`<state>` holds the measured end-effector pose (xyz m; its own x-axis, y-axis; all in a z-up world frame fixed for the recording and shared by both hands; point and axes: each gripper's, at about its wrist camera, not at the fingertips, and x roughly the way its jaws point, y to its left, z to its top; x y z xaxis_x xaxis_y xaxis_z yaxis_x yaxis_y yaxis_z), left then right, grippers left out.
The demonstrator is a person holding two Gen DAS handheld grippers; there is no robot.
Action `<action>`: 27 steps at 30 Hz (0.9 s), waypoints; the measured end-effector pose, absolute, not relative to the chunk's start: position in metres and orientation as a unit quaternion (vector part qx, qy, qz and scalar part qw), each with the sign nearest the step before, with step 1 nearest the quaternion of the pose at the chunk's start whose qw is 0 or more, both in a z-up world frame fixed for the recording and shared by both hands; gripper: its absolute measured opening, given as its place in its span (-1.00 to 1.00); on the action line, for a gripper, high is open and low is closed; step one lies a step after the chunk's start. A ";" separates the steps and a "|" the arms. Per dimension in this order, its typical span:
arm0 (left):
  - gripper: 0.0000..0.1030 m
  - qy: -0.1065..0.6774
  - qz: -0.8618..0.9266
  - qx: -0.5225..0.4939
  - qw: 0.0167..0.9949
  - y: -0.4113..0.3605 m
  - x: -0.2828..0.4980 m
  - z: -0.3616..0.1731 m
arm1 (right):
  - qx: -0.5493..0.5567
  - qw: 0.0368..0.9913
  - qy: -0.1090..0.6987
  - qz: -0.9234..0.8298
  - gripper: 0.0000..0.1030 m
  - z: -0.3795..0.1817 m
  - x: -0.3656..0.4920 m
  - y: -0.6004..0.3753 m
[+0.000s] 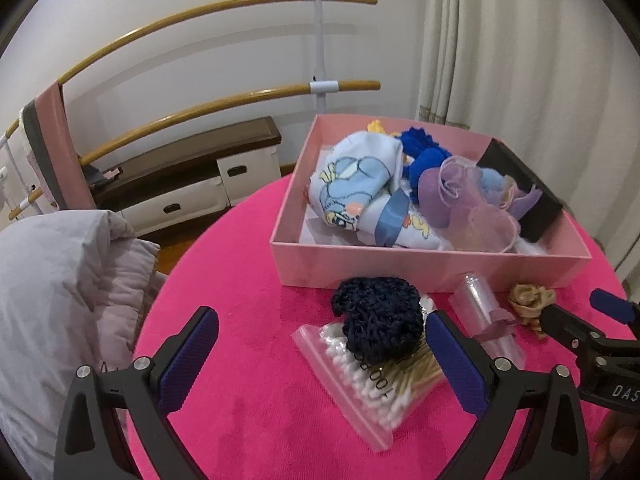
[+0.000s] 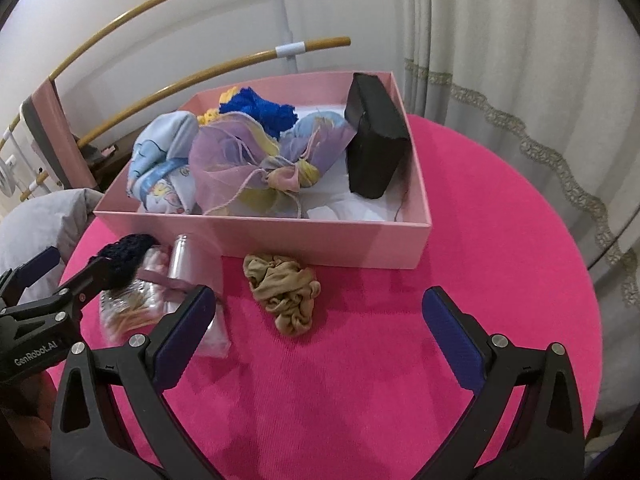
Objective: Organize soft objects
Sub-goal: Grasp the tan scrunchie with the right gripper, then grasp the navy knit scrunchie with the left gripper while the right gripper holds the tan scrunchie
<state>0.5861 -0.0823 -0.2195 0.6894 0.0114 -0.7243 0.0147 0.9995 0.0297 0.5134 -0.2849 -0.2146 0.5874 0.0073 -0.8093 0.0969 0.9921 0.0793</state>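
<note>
A pink box (image 1: 420,264) (image 2: 320,240) at the back of the round pink table holds a printed blue cloth (image 1: 352,184) (image 2: 160,152), a blue knit piece (image 1: 424,152) (image 2: 256,108), a sheer purple pouch (image 1: 460,196) (image 2: 240,160) and a black case (image 1: 520,184) (image 2: 376,140). In front of it a dark navy knit piece (image 1: 380,320) (image 2: 124,258) rests on a clear bag of cotton swabs (image 1: 360,380) (image 2: 128,312). A crumpled tan stocking (image 2: 284,292) (image 1: 528,300) lies on the cloth. My left gripper (image 1: 320,336) stands open with its right finger beside the navy knit. My right gripper (image 2: 320,312) is open just short of the stocking.
A clear plastic bottle (image 1: 480,308) (image 2: 180,264) lies between the swab bag and the stocking. A grey quilt (image 1: 60,280) is heaped off the table's left edge. Curtains (image 2: 520,60) hang at the right; wooden rails (image 1: 200,20) and a low cabinet (image 1: 192,176) stand behind.
</note>
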 end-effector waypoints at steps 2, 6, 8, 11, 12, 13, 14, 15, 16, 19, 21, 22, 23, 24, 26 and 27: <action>0.96 0.397 -0.003 0.021 0.918 -0.084 0.594 -0.226 | 0.058 0.887 0.457 -0.023 1.00 -0.218 0.517 -0.285; 0.70 0.408 -0.017 0.018 0.913 -0.085 0.607 -0.239 | 0.053 0.884 0.464 -0.017 0.80 -0.225 0.525 -0.281; 0.49 0.410 -0.035 0.005 0.912 -0.084 0.611 -0.242 | 0.048 0.881 0.470 -0.015 0.63 -0.230 0.529 -0.278; 0.04 0.412 -0.051 0.002 0.910 -0.086 0.615 -0.241 | 0.041 0.878 0.477 -0.010 0.28 -0.235 0.532 -0.273; -0.22 0.413 -0.053 0.004 0.909 -0.087 0.616 -0.242 | 0.036 0.878 0.477 -0.011 0.21 -0.236 0.532 -0.271; -0.30 0.419 -0.060 0.000 0.906 -0.088 0.619 -0.245 | 0.029 0.879 0.475 -0.012 0.14 -0.236 0.531 -0.269; -0.35 0.420 -0.065 -0.005 0.905 -0.086 0.619 -0.244 | 0.027 0.880 0.475 -0.011 -0.02 -0.236 0.530 -0.268; -0.50 0.419 -0.067 -0.007 0.905 -0.086 0.619 -0.244 | 0.027 0.881 0.473 -0.011 -0.28 -0.235 0.529 -0.268; -0.57 0.420 -0.068 -0.008 0.905 -0.083 0.619 -0.243 | 0.029 0.881 0.473 -0.011 -0.43 -0.235 0.528 -0.269; -0.70 0.416 -0.069 -0.013 0.906 -0.080 0.616 -0.240 | 0.033 0.881 0.471 -0.010 -0.53 -0.233 0.525 -0.273; -0.71 0.411 -0.065 -0.012 0.909 -0.078 0.611 -0.237 | 0.038 0.883 0.468 -0.011 -0.55 -0.230 0.522 -0.275; -0.71 0.409 -0.063 -0.011 0.910 -0.077 0.606 -0.233 | 0.039 0.884 0.465 -0.012 -0.55 -0.228 0.520 -0.276; -0.71 0.406 -0.062 -0.010 0.912 -0.077 0.602 -0.229 | 0.039 0.885 0.463 -0.013 -0.55 -0.226 0.517 -0.276; -0.71 0.403 -0.060 -0.010 0.913 -0.076 0.598 -0.227 | 0.039 0.886 0.462 -0.013 -0.55 -0.225 0.516 -0.276; -0.71 0.397 -0.058 -0.007 0.916 -0.076 0.591 -0.222 | 0.038 0.889 0.457 -0.014 -0.55 -0.220 0.513 -0.276; -0.71 0.395 -0.057 -0.006 0.917 -0.077 0.586 -0.220 | 0.038 0.890 0.454 -0.014 -0.55 -0.217 0.510 -0.276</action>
<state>0.5865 -0.0768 -0.2198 0.6817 -0.1095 -0.7234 0.0999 0.9934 -0.0562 0.5101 -0.2761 -0.2171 0.5867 0.0093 -0.8098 0.0602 0.9967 0.0551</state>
